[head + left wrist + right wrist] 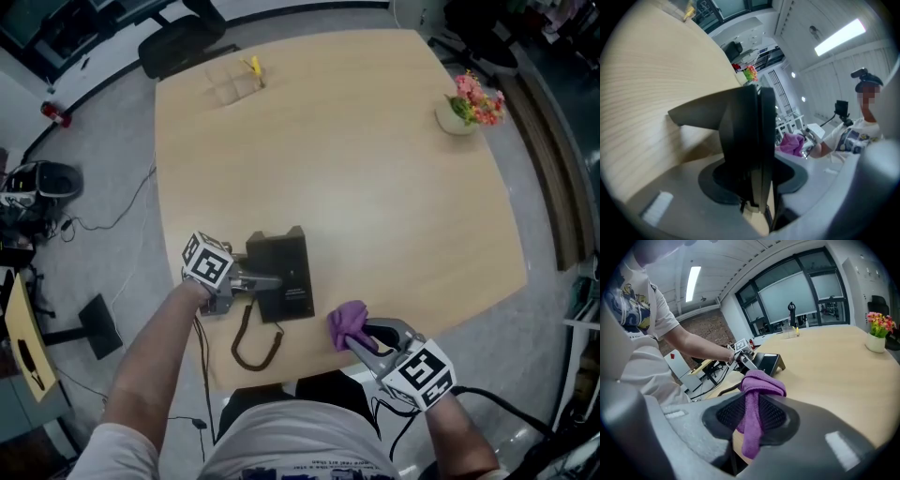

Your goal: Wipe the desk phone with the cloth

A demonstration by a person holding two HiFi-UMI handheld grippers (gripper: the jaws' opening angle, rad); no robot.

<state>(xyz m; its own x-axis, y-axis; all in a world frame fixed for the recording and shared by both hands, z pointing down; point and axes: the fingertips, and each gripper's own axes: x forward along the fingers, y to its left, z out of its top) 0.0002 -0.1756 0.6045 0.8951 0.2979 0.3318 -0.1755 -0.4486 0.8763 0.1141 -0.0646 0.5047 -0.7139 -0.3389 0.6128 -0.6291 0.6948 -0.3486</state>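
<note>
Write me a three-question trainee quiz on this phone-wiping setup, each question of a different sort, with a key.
1. Multiple choice: what does the right gripper hold? A) a purple cloth B) a sponge C) nothing
2. Fill in: the black thing between the left gripper's jaws is the ____.
3. True or false: the flower pot stands on the far right part of the table, well apart from the desk phone.

Key: 1 A; 2 desk phone; 3 true.
</note>
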